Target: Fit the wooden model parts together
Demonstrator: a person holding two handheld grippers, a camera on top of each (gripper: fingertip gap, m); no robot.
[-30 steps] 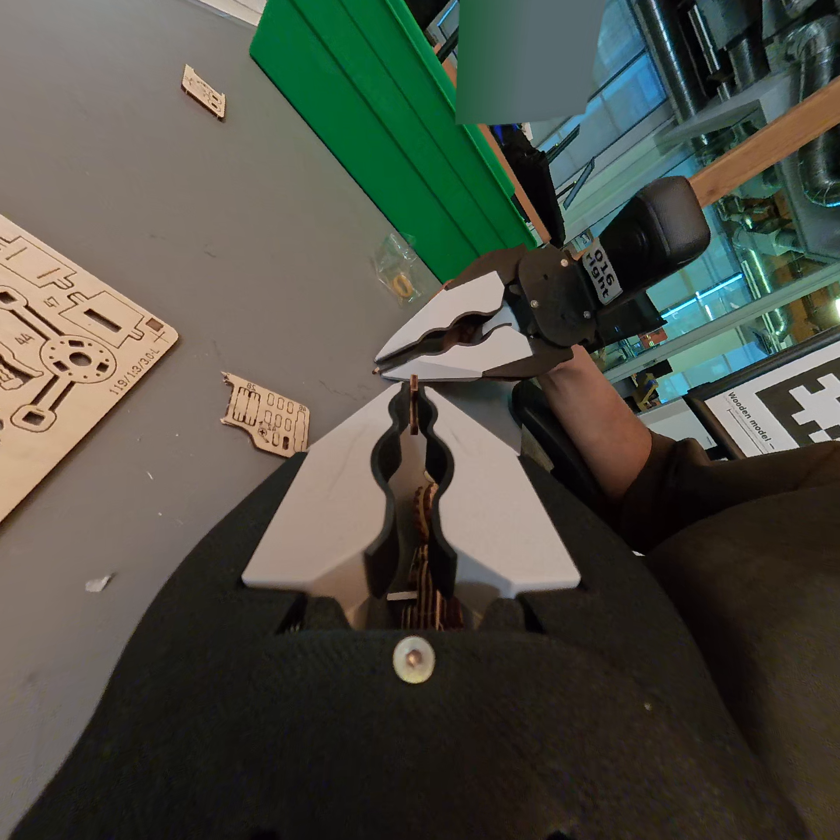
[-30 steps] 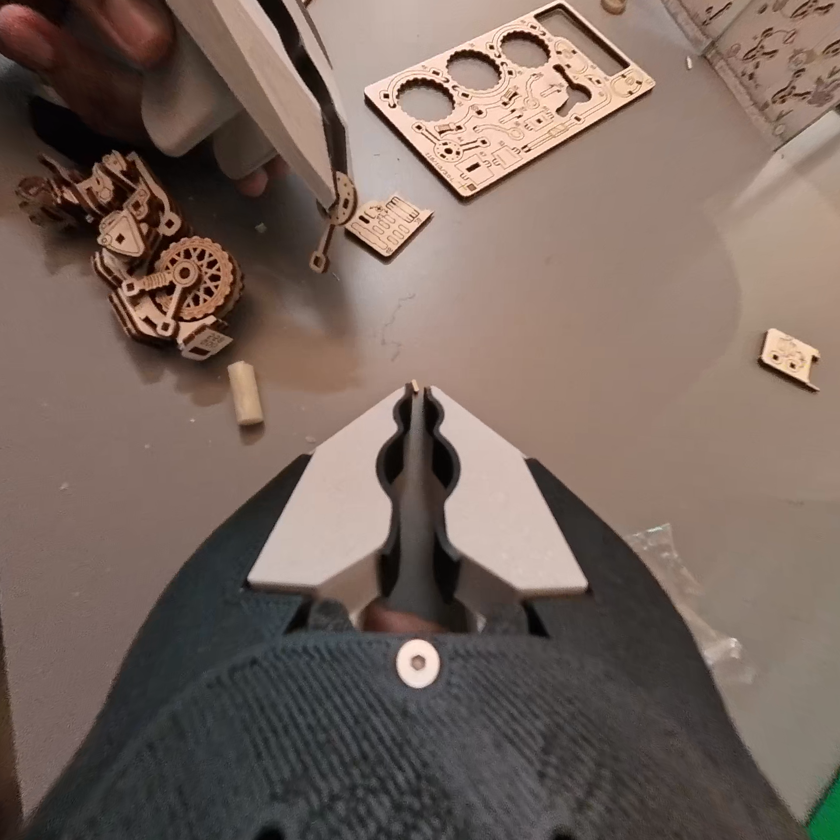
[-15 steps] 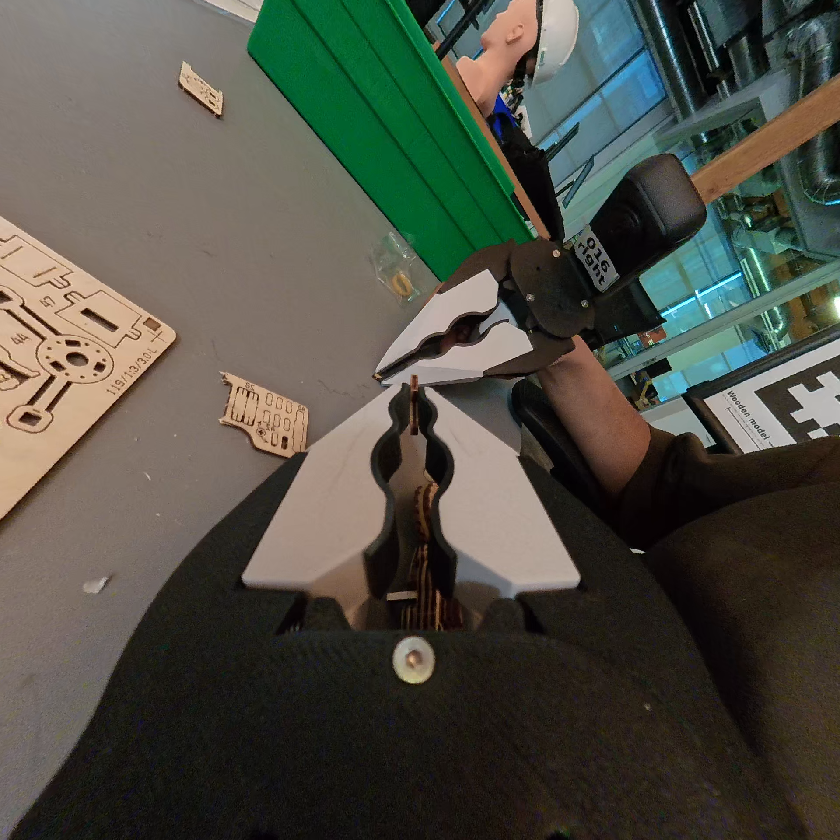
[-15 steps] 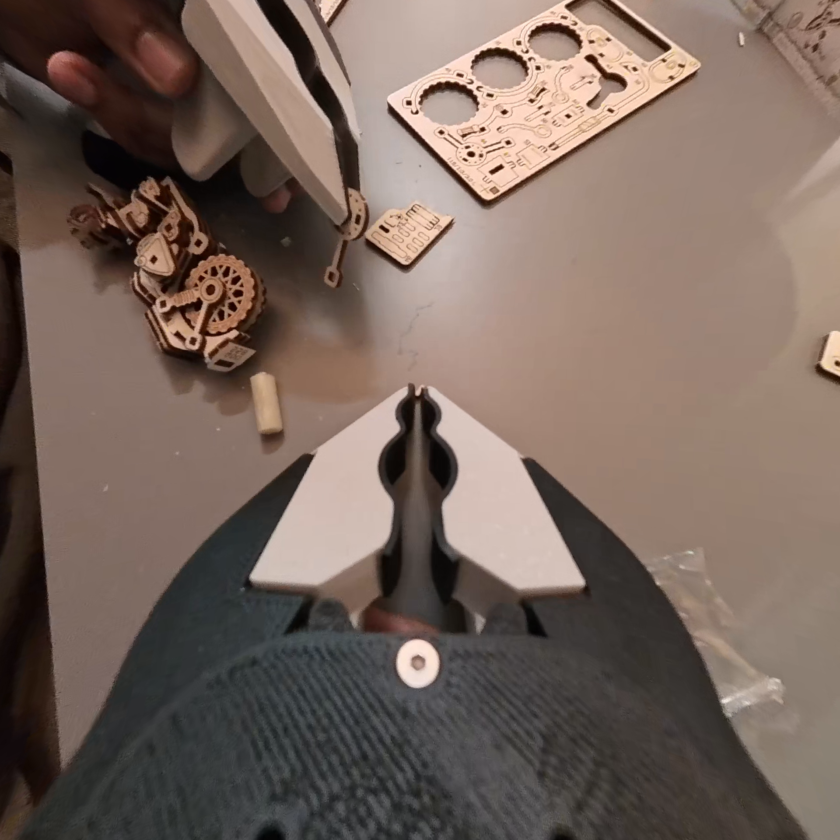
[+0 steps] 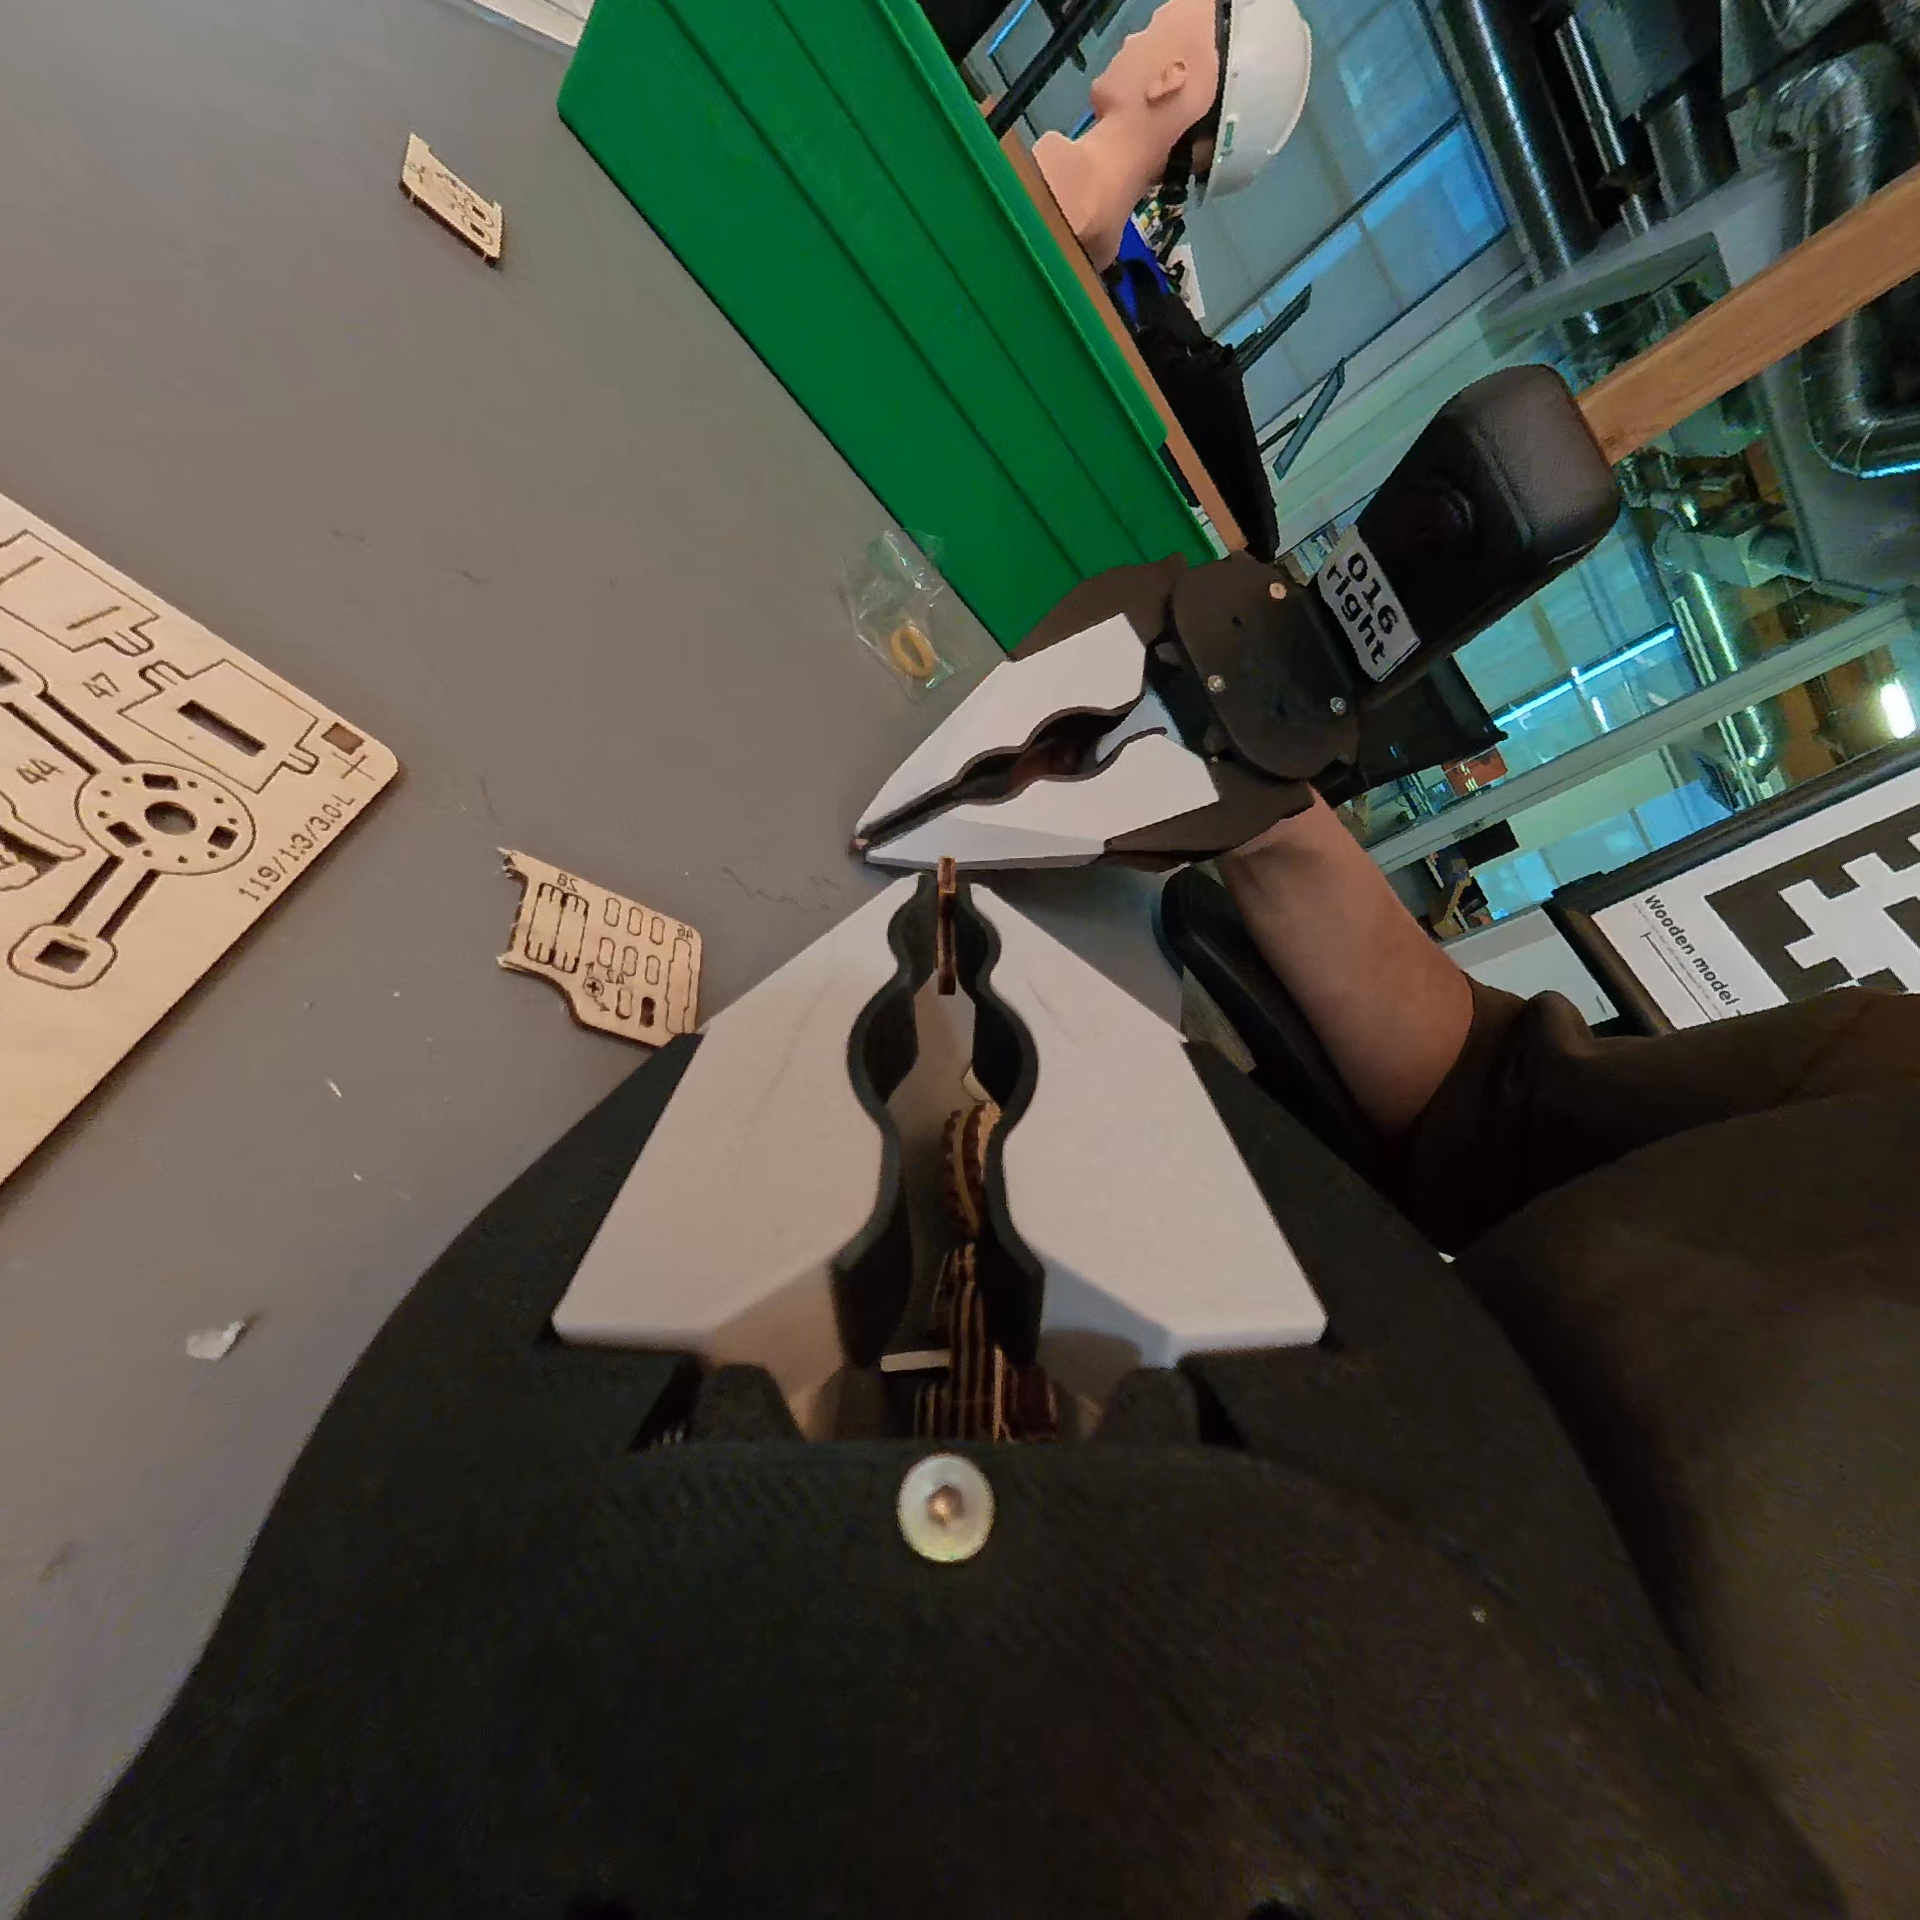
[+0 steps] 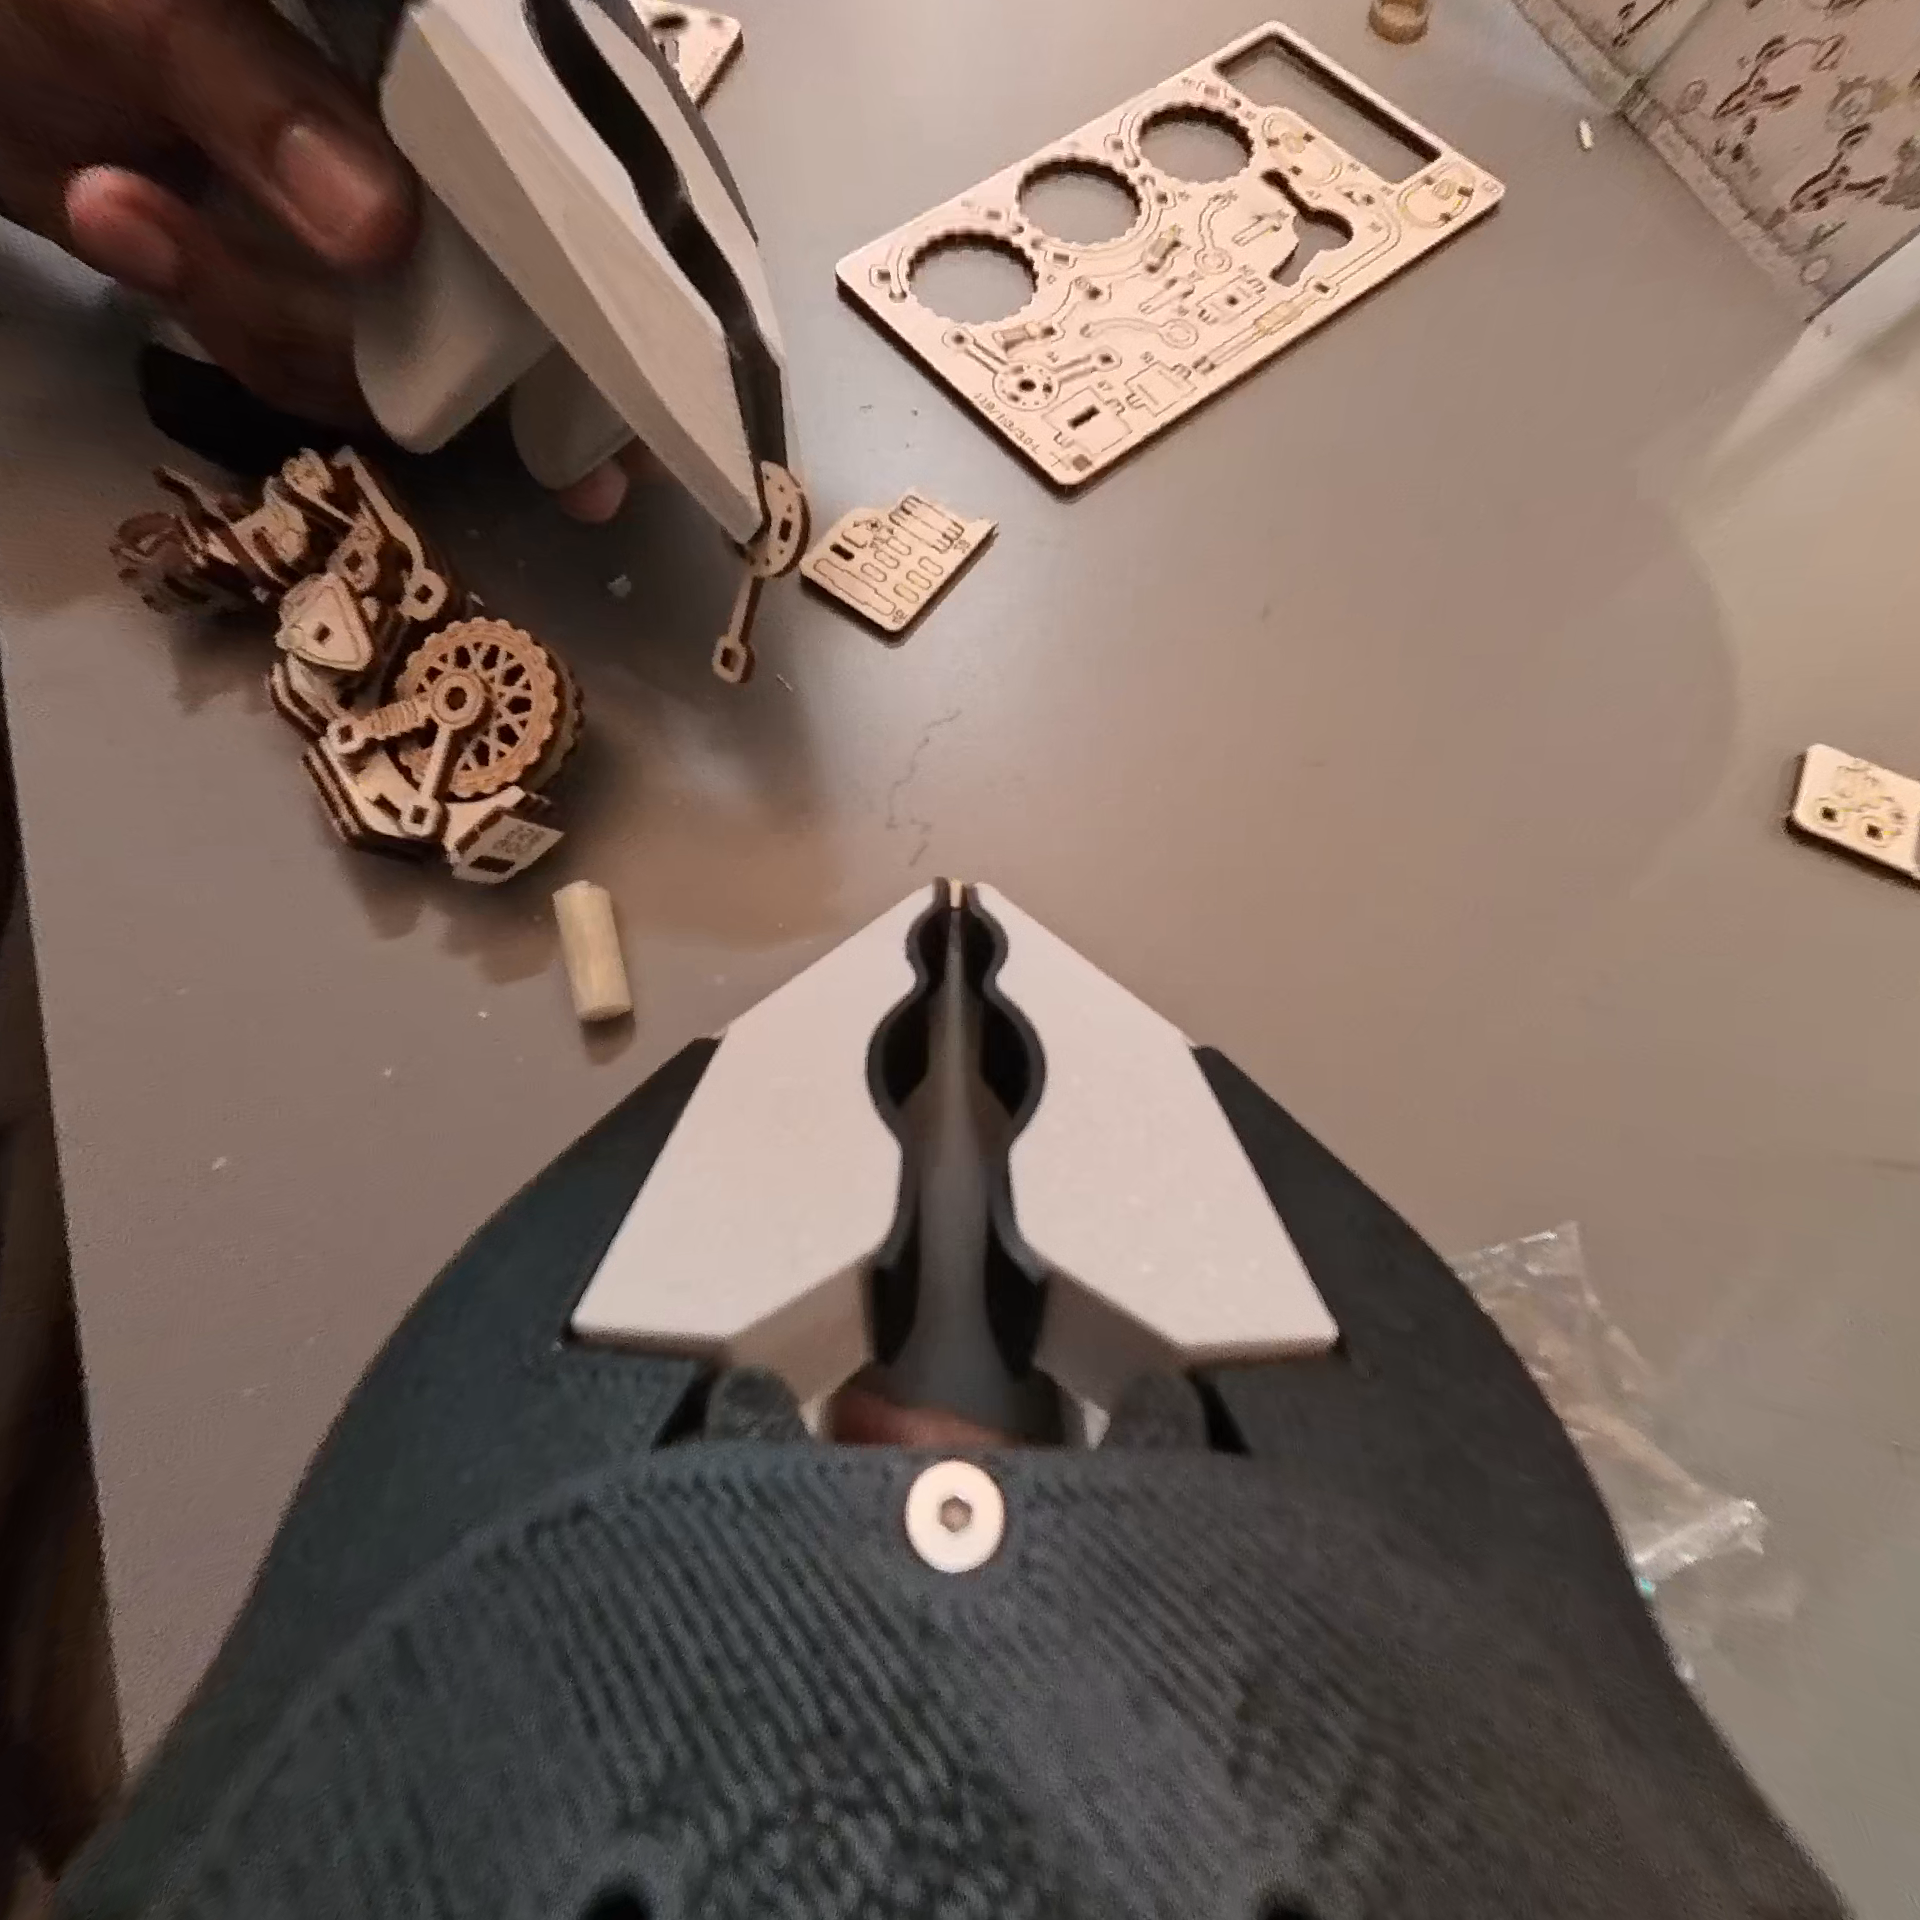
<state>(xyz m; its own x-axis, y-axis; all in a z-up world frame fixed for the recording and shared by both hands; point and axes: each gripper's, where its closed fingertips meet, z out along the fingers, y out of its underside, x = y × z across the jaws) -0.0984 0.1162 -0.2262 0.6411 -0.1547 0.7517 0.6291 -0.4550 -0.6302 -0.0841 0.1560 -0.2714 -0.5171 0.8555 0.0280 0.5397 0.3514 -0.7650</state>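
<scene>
Wooden, flat and lever-shaped, the crank part (image 6: 764, 551) is clamped at the tips of the left gripper (image 6: 756, 509), its slim arm hanging above the grey table (image 6: 1299, 727); the right gripper (image 6: 953, 888) is pinched together on a tiny wooden sliver (image 6: 953, 885) at its tips; the half-built model (image 6: 416, 707) with its gear wheel lies on the table at left, a short dowel (image 6: 592, 966) just beside it; a small punched offcut (image 6: 899, 561) and the larger cut-out sheet (image 6: 1164, 270) lie farther back.

workshop/lab | ducts (image 5: 1860, 343), hard-hat manikin (image 5: 1174, 94), green crate (image 5: 883, 312), grey bench (image 6: 1299, 675)
</scene>
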